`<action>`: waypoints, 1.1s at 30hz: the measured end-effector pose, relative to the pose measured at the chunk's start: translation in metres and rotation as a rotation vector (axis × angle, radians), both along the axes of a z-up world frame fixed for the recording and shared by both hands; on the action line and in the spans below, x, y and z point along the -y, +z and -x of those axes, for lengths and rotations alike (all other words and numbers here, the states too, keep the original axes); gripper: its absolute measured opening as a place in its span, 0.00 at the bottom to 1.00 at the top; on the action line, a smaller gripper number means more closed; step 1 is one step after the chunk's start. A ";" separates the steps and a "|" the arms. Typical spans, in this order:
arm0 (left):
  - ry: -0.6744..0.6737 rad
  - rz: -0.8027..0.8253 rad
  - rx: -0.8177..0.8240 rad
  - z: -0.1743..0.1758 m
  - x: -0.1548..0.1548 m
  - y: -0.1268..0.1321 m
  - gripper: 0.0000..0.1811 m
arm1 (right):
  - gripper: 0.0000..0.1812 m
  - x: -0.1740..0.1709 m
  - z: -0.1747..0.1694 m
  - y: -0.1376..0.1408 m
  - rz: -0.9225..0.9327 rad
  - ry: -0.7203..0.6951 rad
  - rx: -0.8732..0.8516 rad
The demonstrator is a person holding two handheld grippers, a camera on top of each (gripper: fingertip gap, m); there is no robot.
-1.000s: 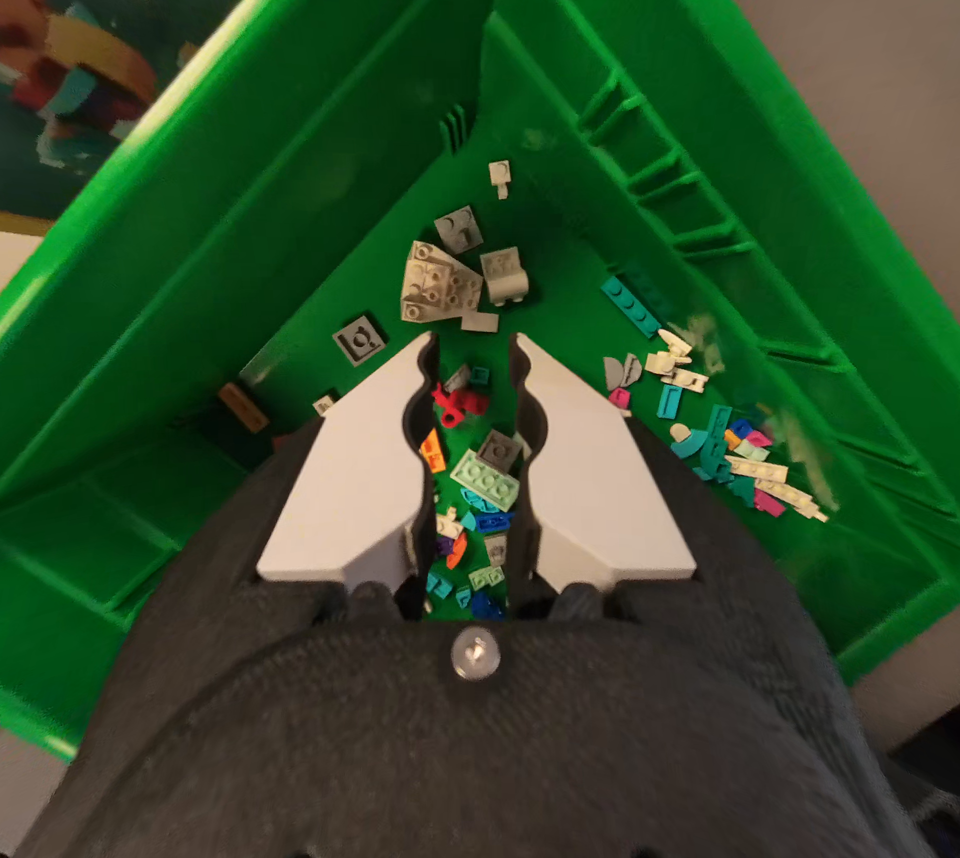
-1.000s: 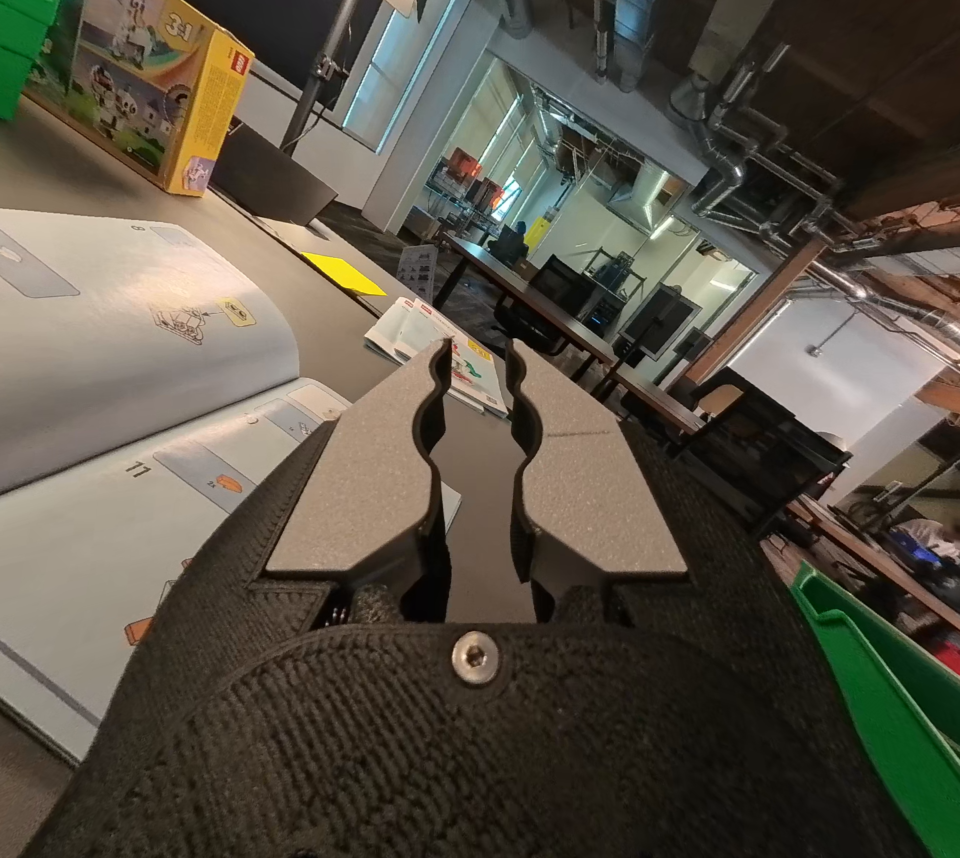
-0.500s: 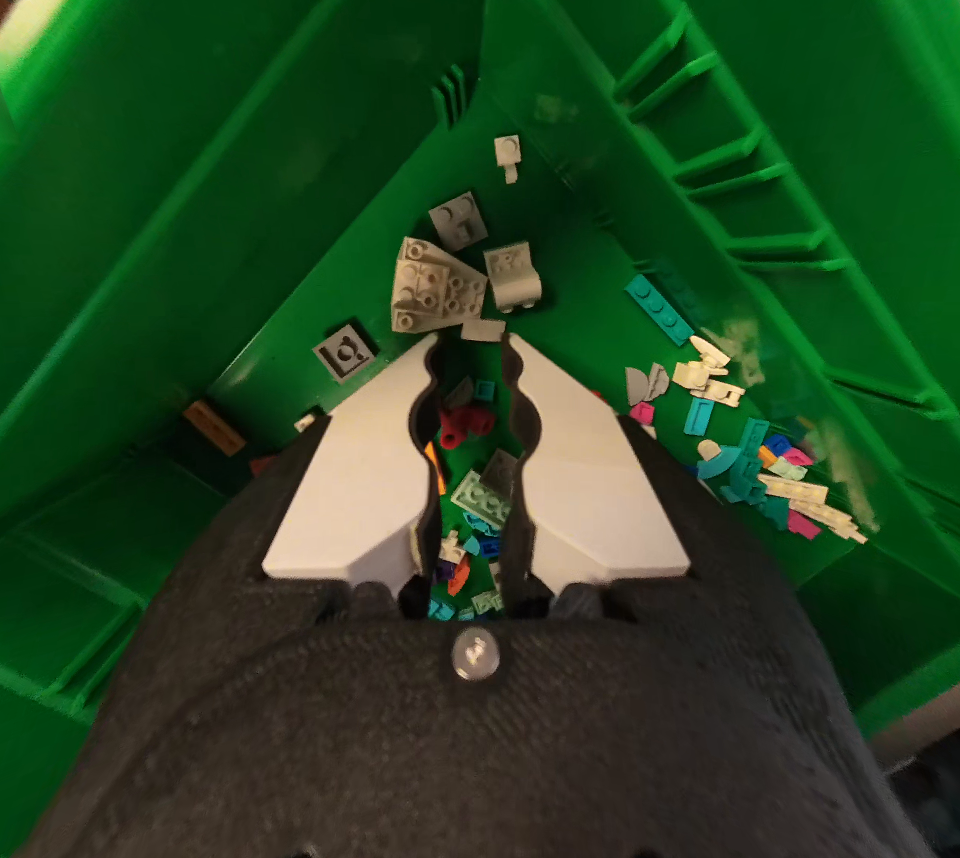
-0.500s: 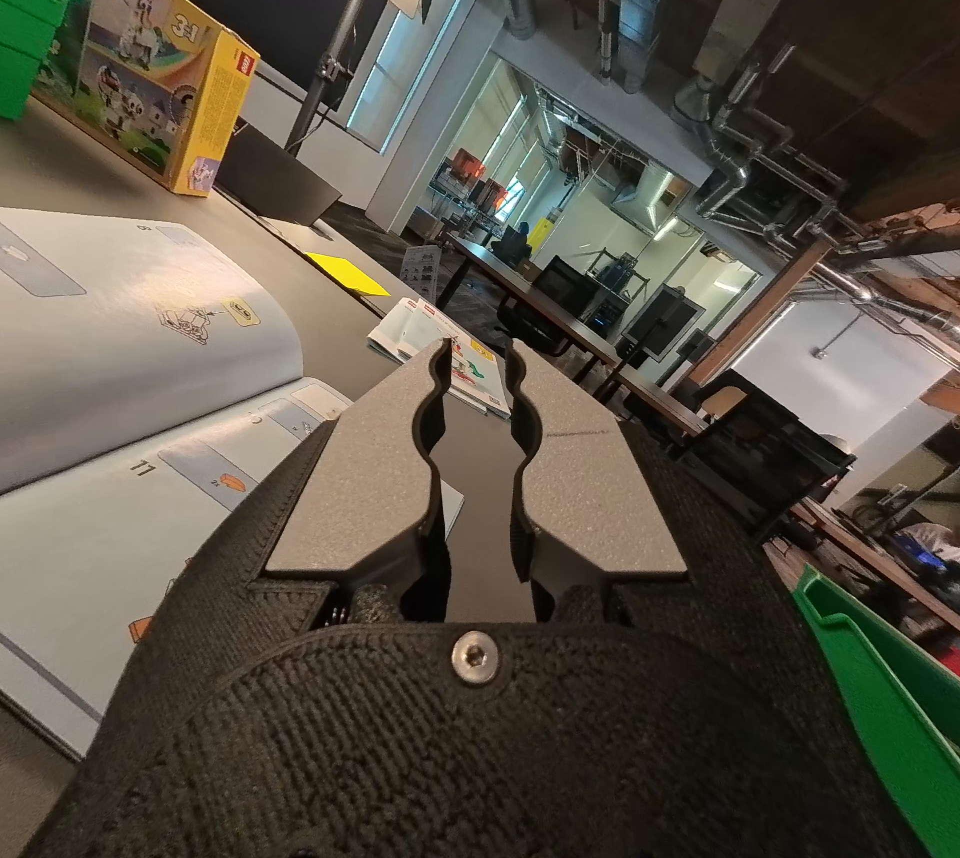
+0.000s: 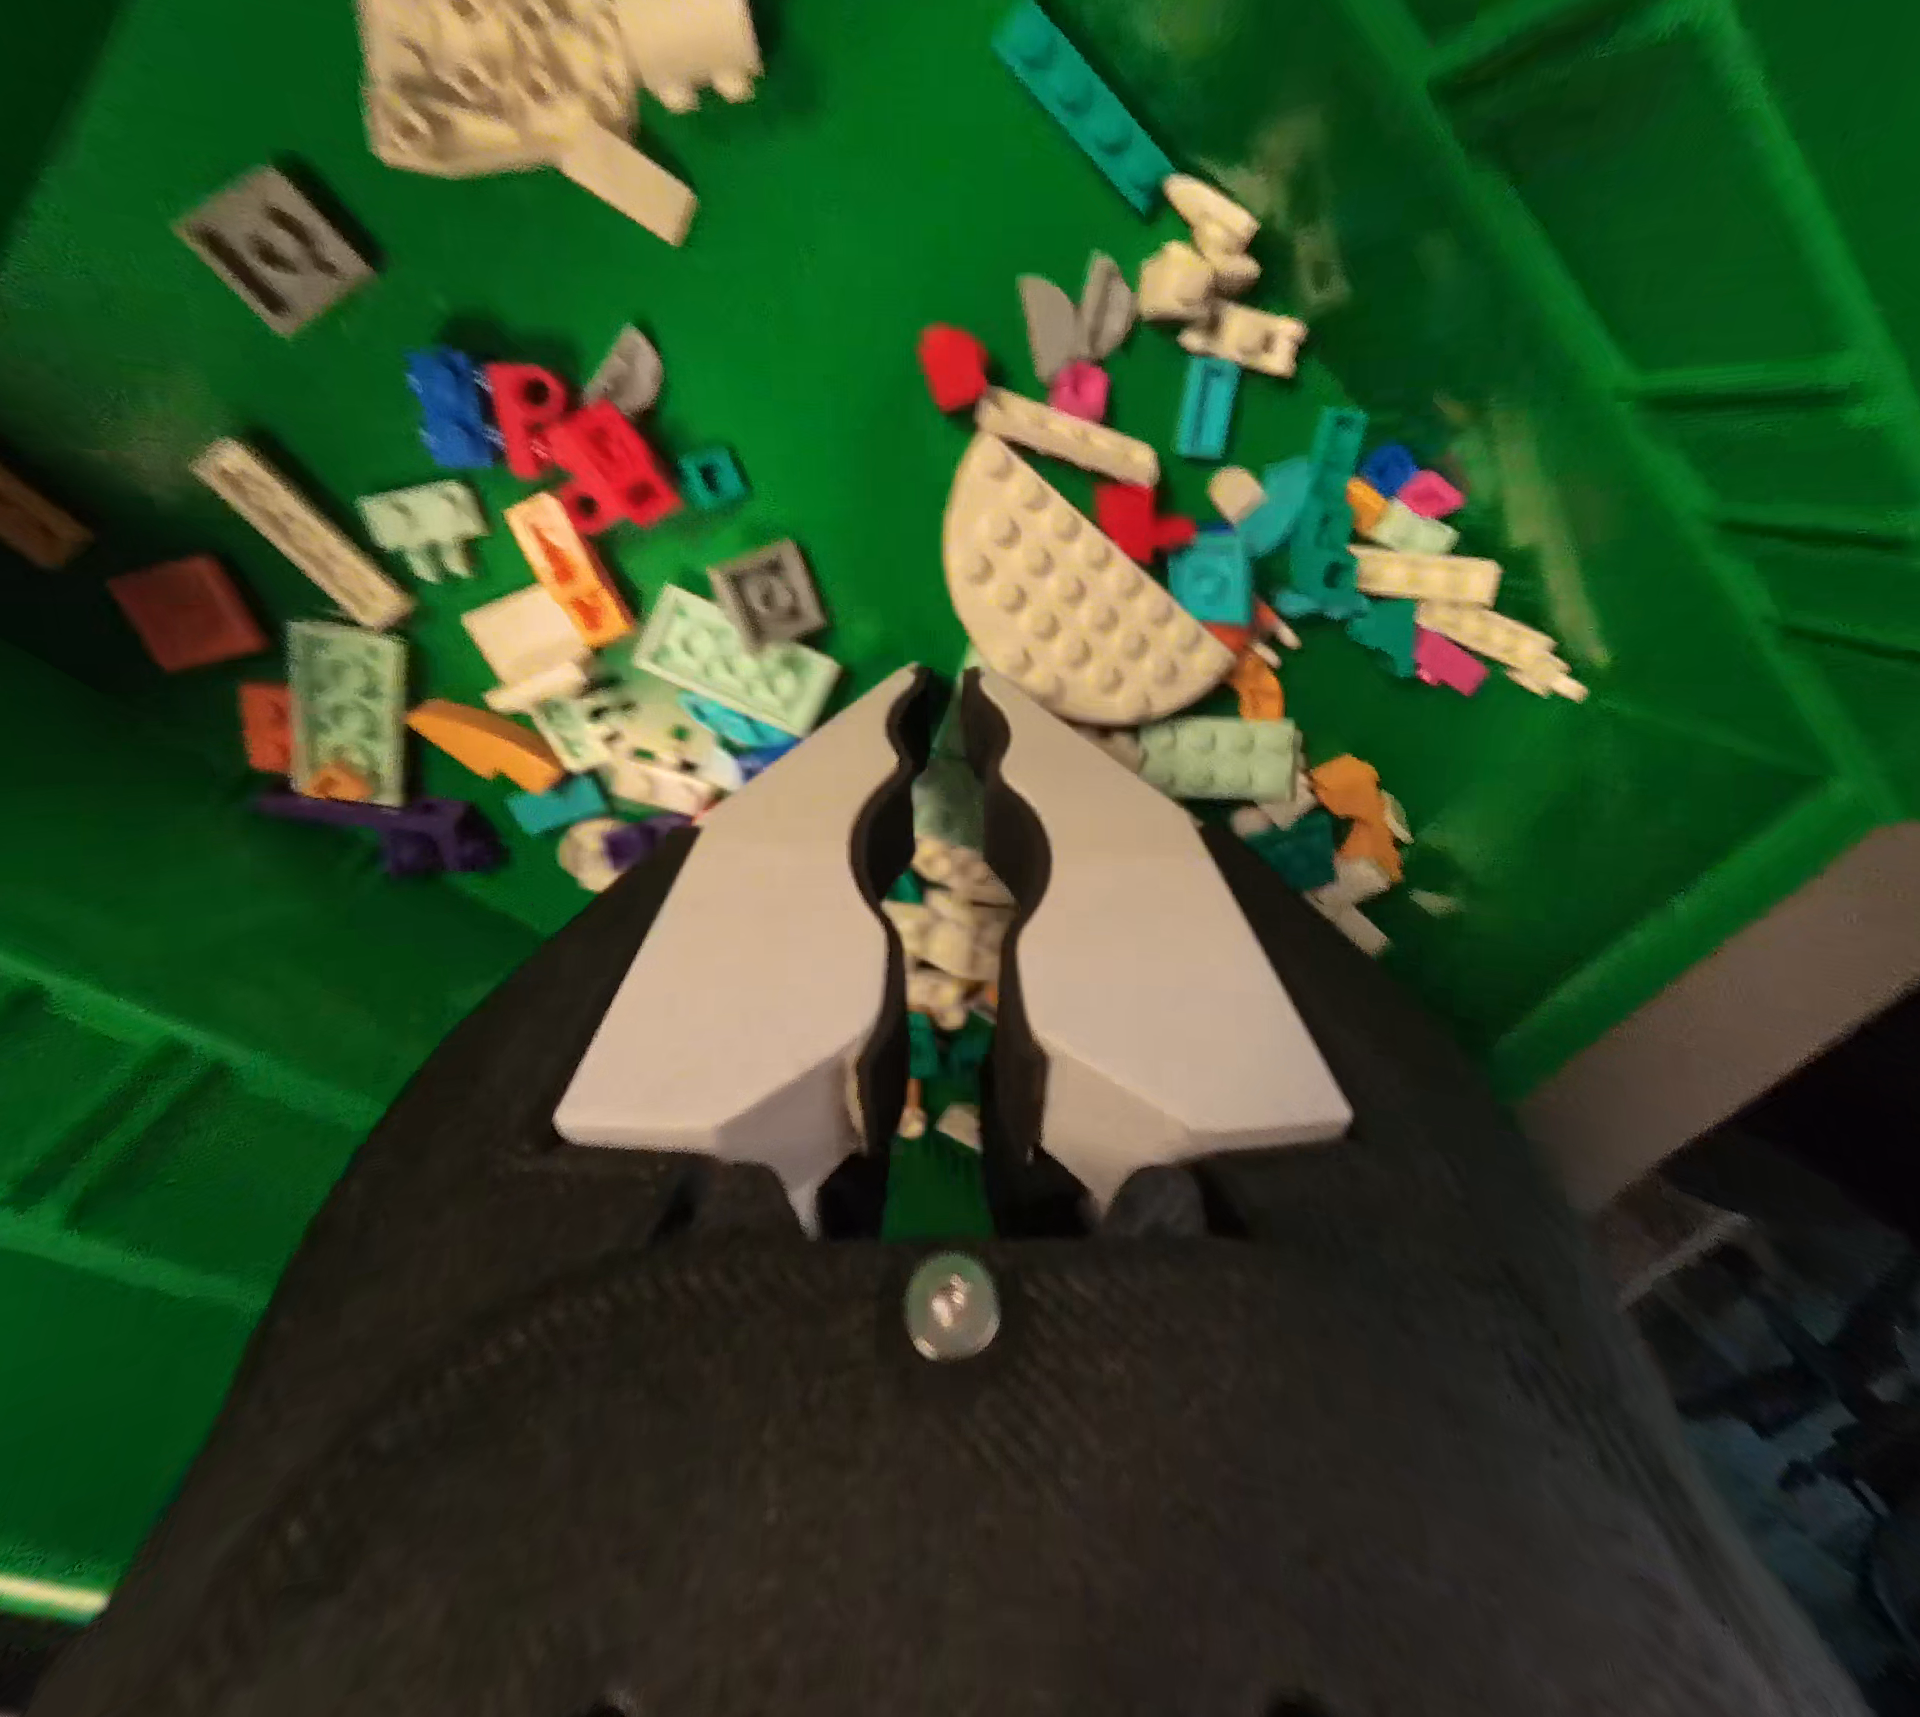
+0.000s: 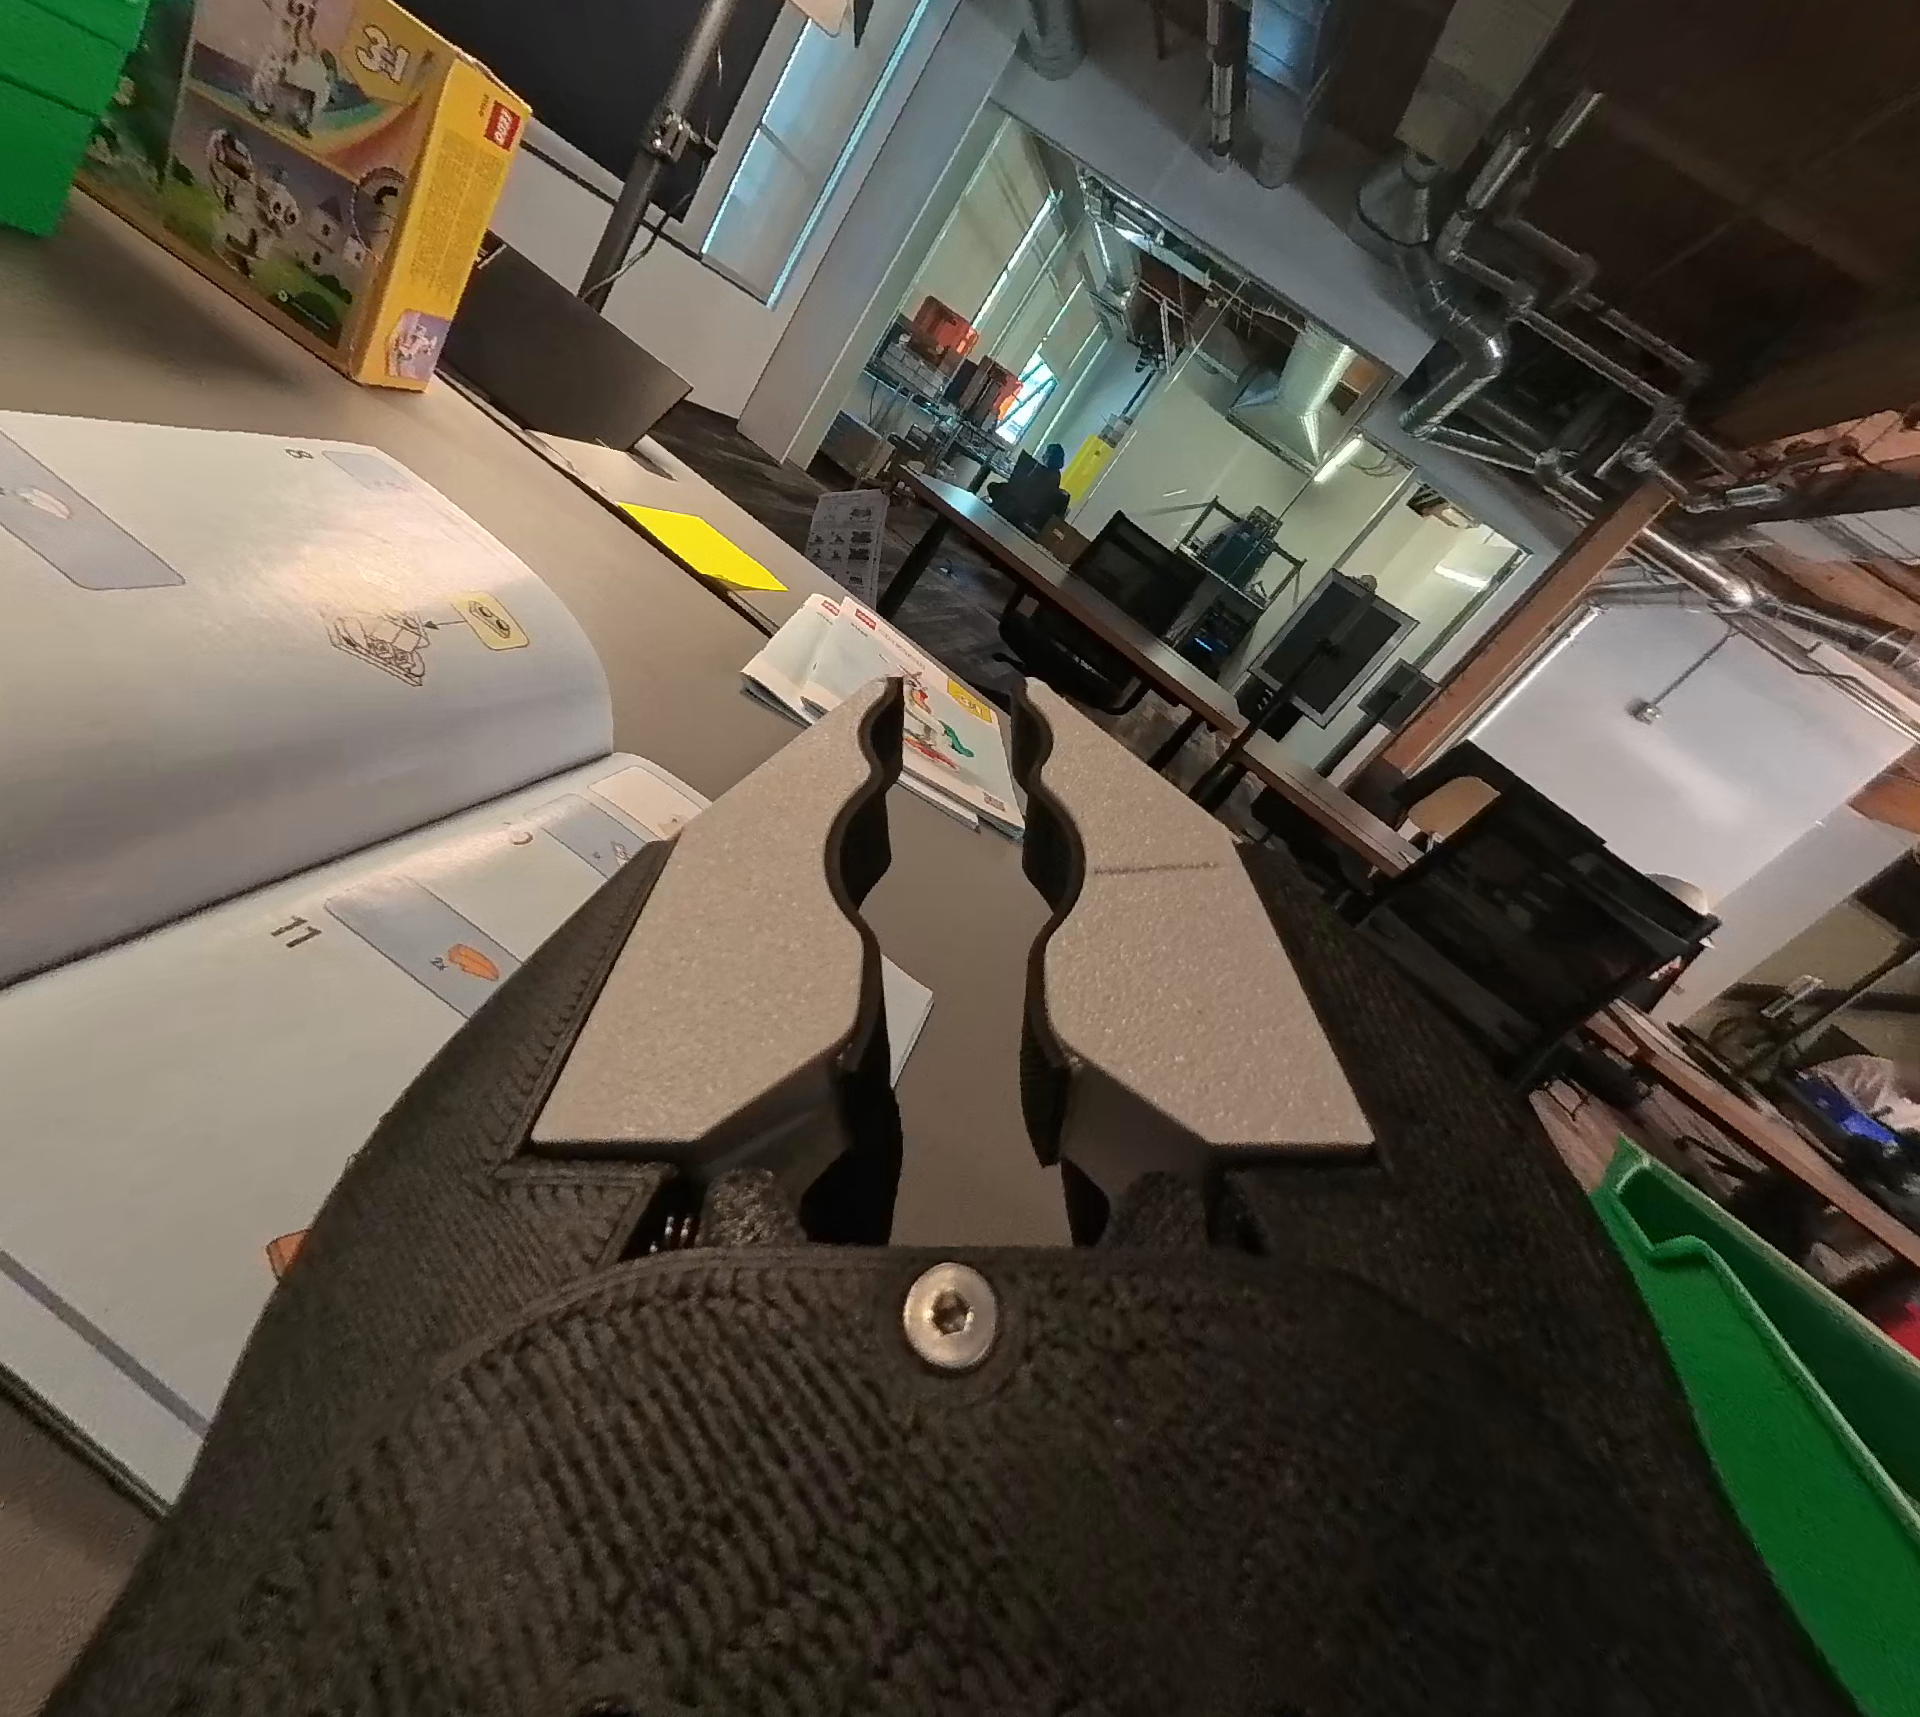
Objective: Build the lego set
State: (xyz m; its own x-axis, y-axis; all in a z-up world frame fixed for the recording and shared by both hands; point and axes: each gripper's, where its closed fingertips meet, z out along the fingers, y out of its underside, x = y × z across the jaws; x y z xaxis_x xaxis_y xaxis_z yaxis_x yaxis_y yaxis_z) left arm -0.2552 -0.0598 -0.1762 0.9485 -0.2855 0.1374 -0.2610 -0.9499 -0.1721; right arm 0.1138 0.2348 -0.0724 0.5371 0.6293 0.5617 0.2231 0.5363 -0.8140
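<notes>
- The left gripper [image 5: 940, 680] is down inside the green bin [image 5: 1558, 109], its white fingers [image 5: 769, 919] drawn almost together with just a thin slit at the tips, and nothing caught between them.
- The view is blurred, but the loose lego pieces [image 5: 582, 587] lie scattered all over the bin floor.
- Just beside the right fingertip sits a pale half-round plate [image 5: 1070, 597], studs up; whether it touches the finger, I cannot tell.
- To the left of the tips lies a mint green plate [image 5: 738, 659], with a small grey square piece [image 5: 774, 592] just beyond it.
- Up at the far end rests a big cream wedge plate [image 5: 478, 26]; a teal strip [image 5: 1081, 98] lies off to the right near the bin wall.
- A red piece [image 5: 603, 462] and a blue one sit side by side in the left cluster.
- Over to the right gripper [image 6: 956, 701]: grey fingers parted with a clear gap, holding nothing, low over the grey table [image 6: 582, 462].
- The open instruction booklet [image 6: 260, 680] spreads out to its left, and more booklets [image 6: 883, 732] lie just past the tips.
- The yellow set box [image 6: 312, 140] stands at the far left, beside a second green bin [image 6: 52, 67].
- Another green bin's edge [image 6: 1766, 1407] shows at lower right.
</notes>
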 end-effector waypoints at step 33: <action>-0.524 -0.154 -0.165 -0.031 -0.011 0.000 0.40 | 0.12 -0.011 -0.005 -0.003 -0.018 -0.089 0.029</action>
